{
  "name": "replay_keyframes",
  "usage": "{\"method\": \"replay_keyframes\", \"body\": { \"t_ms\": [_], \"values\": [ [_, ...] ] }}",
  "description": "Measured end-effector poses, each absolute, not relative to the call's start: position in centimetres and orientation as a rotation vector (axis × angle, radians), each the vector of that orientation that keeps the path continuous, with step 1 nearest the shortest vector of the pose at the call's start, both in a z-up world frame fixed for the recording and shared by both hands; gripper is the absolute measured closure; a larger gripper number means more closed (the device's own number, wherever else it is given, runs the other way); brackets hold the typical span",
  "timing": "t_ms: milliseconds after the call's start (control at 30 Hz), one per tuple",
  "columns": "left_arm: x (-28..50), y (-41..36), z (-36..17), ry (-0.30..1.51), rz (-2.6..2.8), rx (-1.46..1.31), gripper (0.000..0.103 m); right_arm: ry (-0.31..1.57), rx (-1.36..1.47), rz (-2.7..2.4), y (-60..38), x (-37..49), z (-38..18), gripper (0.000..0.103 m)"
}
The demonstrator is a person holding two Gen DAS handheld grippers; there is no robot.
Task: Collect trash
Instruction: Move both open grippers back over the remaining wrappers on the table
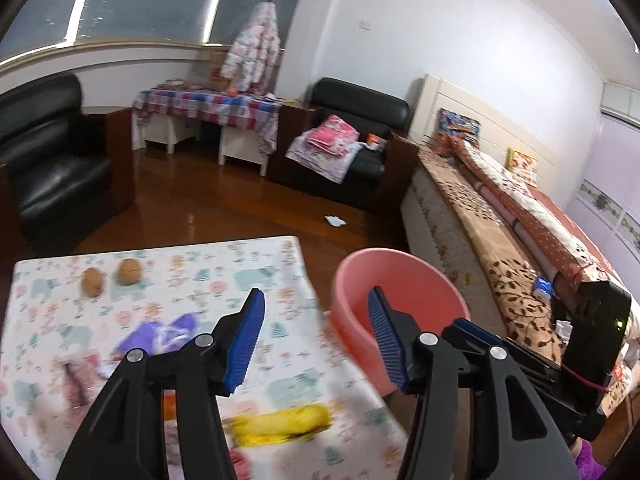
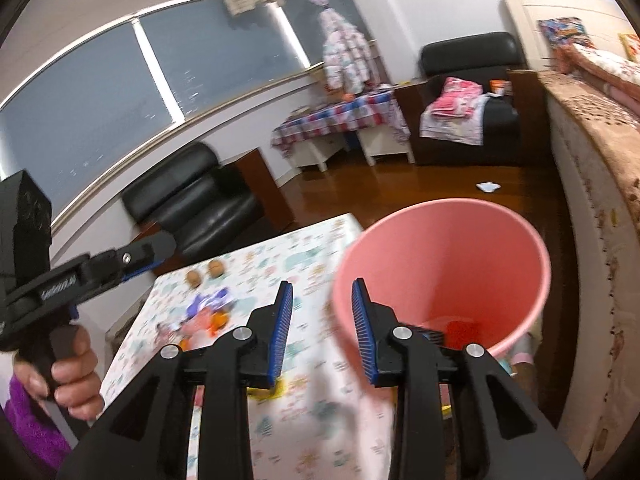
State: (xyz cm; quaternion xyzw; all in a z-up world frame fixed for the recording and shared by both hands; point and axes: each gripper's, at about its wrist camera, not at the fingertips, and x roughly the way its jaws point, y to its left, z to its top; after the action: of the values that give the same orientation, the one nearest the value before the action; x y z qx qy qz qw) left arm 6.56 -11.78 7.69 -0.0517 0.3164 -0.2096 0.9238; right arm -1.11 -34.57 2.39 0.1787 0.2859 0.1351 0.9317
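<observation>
A pink bin (image 1: 400, 280) stands on the floor just off the table's right edge. My left gripper (image 1: 316, 296) hovers open over that edge with nothing between its blue pads. On the patterned tablecloth (image 1: 248, 264) lie a yellow wrapper (image 1: 280, 424), a purple wrapper (image 1: 160, 332), a pinkish wrapper (image 1: 76, 380) and two brown nut-like pieces (image 1: 110, 276). My right gripper (image 2: 322, 284) is partly open and empty, at the near rim of the pink bin (image 2: 448, 256). Something red (image 2: 460, 328) lies at the bin's bottom. A hand (image 2: 72, 372) holds the left tool.
A bed with a brown patterned cover (image 1: 480, 248) runs along the right, close to the bin. Black armchairs (image 1: 48, 160) and a checked-cloth desk (image 1: 208, 104) stand at the back. A white scrap (image 1: 334, 221) lies on the wooden floor.
</observation>
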Motion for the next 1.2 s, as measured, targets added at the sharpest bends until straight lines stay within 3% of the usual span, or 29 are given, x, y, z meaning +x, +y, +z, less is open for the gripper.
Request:
{"method": "replay_keyframes", "body": {
  "t_ms": [233,533,1200],
  "values": [
    [4.1,-5.4,7.5,0.635,-0.327,-0.104,0.050,0.642,0.316,0.369,-30.4,-1.7,1.8,0.072],
    [1.5,-0.4,3.2,0.754,-0.247,-0.149,0.050,0.708,0.249,0.446,-26.4,-1.7,0.6,0.072],
    [5.7,-0.1,-0.7,0.825,-0.197,-0.137,0.050,0.762,0.218,0.472,-23.9,-0.5,-0.6,0.072]
  ]
}}
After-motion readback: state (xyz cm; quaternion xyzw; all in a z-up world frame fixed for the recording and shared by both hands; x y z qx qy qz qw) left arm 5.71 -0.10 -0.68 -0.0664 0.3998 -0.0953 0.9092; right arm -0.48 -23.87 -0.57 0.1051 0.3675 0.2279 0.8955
